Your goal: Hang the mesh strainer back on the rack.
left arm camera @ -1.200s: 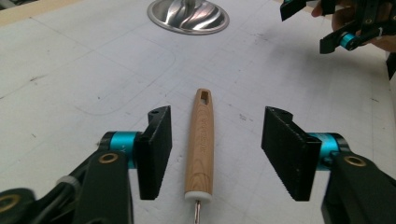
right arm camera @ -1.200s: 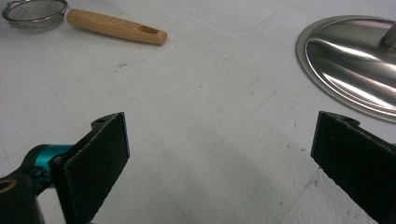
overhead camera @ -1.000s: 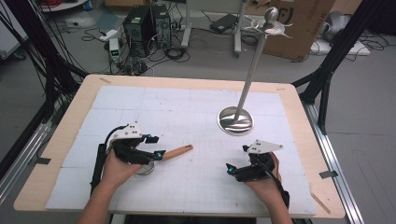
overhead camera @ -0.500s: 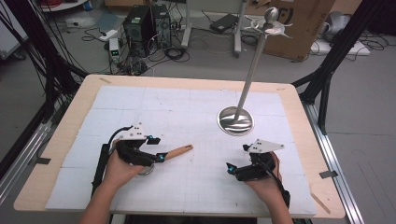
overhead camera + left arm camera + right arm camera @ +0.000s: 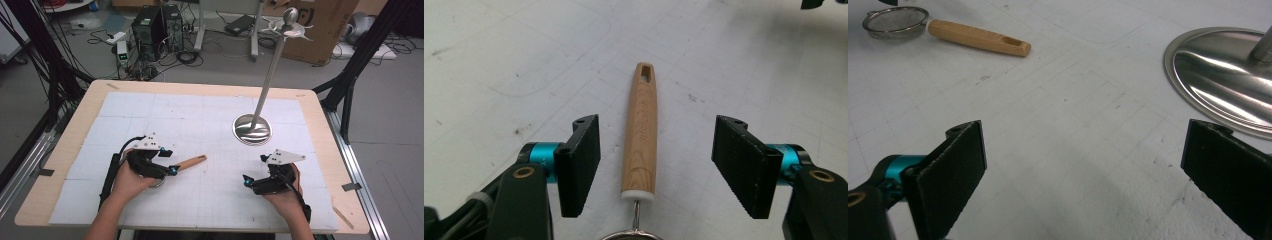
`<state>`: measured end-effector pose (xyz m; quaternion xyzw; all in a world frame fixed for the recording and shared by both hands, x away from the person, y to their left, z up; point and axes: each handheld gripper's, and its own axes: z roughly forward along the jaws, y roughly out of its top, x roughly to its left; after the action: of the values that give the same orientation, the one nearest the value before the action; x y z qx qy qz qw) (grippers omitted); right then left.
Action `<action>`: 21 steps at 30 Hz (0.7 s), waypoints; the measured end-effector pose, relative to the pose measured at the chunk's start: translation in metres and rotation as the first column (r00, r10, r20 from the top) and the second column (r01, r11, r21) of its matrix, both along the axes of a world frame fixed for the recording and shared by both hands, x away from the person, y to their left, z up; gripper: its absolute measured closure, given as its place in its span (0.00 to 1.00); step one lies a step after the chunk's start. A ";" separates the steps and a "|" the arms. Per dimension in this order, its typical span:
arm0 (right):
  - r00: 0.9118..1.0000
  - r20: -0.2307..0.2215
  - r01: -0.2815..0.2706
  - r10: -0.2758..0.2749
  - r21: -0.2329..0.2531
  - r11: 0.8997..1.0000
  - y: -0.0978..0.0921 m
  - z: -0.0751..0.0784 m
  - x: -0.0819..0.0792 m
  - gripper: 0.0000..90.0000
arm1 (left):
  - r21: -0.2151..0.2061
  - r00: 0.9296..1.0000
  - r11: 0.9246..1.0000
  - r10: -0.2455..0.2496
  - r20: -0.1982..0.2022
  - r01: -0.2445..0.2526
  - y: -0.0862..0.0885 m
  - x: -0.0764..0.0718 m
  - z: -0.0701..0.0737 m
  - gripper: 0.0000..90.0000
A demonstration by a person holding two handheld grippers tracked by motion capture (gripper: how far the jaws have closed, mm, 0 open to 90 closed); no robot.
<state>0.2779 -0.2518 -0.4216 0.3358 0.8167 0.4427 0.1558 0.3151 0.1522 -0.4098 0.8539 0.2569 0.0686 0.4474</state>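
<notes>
The left tool hangs released over the small strainer's wooden handle, its jaws spread wide on either side without touching it. The strainer lies flat on the white worktop. The right tool is also released, low over bare worktop near the steel stand's round base.

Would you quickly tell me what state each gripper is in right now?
Left gripper: open, jaws either side of the strainer handle.
Right gripper: open, holding nothing.
</notes>
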 end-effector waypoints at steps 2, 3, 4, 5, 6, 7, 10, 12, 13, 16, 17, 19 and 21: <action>1.000 0.004 -0.006 0.006 -0.004 1.000 0.000 0.000 0.000 0.04 | 0.012 1.000 1.000 -0.001 -0.011 0.001 -0.003 0.002 -0.002 0.41; 1.000 0.000 -0.004 0.004 0.002 1.000 0.001 0.000 0.000 0.03 | 0.026 1.000 1.000 -0.008 -0.017 0.008 -0.004 0.003 -0.003 0.42; 1.000 0.008 -0.006 0.005 0.002 1.000 0.000 0.000 0.000 0.03 | 0.033 1.000 0.999 -0.011 -0.025 0.011 -0.006 0.004 -0.003 0.43; 1.000 0.006 -0.005 0.005 0.005 1.000 0.000 0.001 0.000 0.03 | 0.047 1.000 0.999 -0.015 -0.027 0.016 -0.007 0.006 -0.004 0.43; 1.000 0.007 -0.002 0.002 0.006 1.000 -0.001 0.001 0.000 0.03 | 0.054 0.999 0.998 -0.013 -0.032 0.015 -0.009 0.007 -0.005 0.43; 1.000 0.007 -0.002 0.002 0.007 1.000 -0.001 0.001 0.000 0.03 | 0.062 0.999 0.998 -0.015 -0.038 0.018 -0.011 0.007 -0.006 0.44; 1.000 0.011 -0.001 0.001 0.011 1.000 -0.002 0.002 -0.001 0.03 | 0.099 0.999 0.995 -0.020 -0.048 0.025 -0.015 0.009 -0.009 0.45; 1.000 0.011 0.000 0.000 0.011 1.000 -0.002 0.002 -0.001 0.03 | 0.124 0.998 0.992 -0.025 -0.057 0.032 -0.018 0.010 -0.011 0.46; 1.000 0.010 0.000 0.000 0.011 1.000 -0.001 0.002 -0.001 0.04 | 0.137 0.998 0.990 -0.024 -0.062 0.032 -0.018 0.010 -0.012 0.46; 1.000 0.007 -0.003 0.003 0.009 1.000 -0.001 0.002 -0.001 0.03 | 0.169 0.997 0.985 -0.027 -0.077 0.039 -0.022 0.011 -0.015 0.50; 1.000 0.007 -0.003 0.003 0.009 1.000 -0.001 0.002 -0.001 0.03 | 0.185 0.997 0.982 -0.029 -0.078 0.043 -0.022 0.012 -0.016 0.50; 1.000 0.007 -0.002 0.002 0.009 1.000 -0.001 0.002 -0.001 0.04 | 0.204 0.996 0.978 -0.031 -0.086 0.048 -0.025 0.013 -0.017 0.52; 1.000 0.004 0.000 0.000 0.009 1.000 -0.001 0.002 -0.001 0.03 | 0.230 0.995 0.972 -0.034 -0.091 0.054 -0.027 0.015 -0.019 0.54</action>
<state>0.2771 -0.2524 -0.4199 0.3355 0.8143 0.4471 0.1561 0.3302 0.1255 -0.4284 0.9079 0.2472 0.0511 0.3346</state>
